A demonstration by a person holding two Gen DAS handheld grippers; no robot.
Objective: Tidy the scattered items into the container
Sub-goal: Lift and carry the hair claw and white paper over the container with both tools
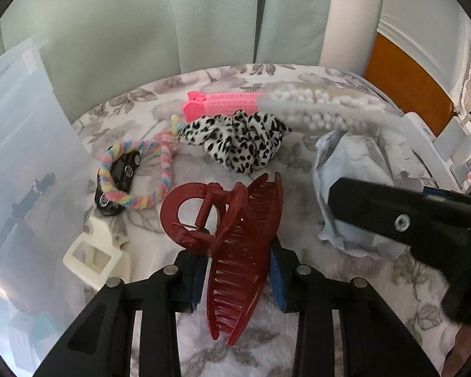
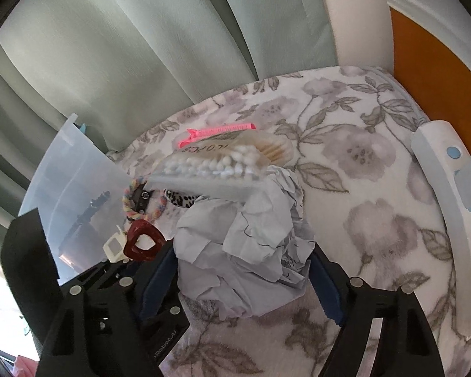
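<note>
My left gripper [image 1: 237, 271] is shut on a dark red claw hair clip [image 1: 232, 235], fingers on both sides of its toothed body, over the floral bedspread [image 1: 298, 339]. My right gripper [image 2: 245, 279] straddles a crumpled pale blue paper [image 2: 245, 245], pads against its sides. The paper also shows in the left wrist view [image 1: 354, 163]. A clear plastic container [image 1: 18, 163] stands at the left; it also shows in the right wrist view [image 2: 69, 194]. Scattered ahead lie a leopard scrunchie [image 1: 235, 141], a pink hair roller clip [image 1: 223, 105], a pastel braided hair tie [image 1: 138, 176] and a bag of cotton swabs [image 1: 323, 110].
A cream square clip [image 1: 92, 256] lies by the container wall. A small black gadget [image 1: 119, 182] sits under the braided tie. A white power strip [image 2: 442, 207] runs along the right bed edge by an orange headboard [image 2: 430, 78]. Green curtains [image 1: 141, 25] hang behind.
</note>
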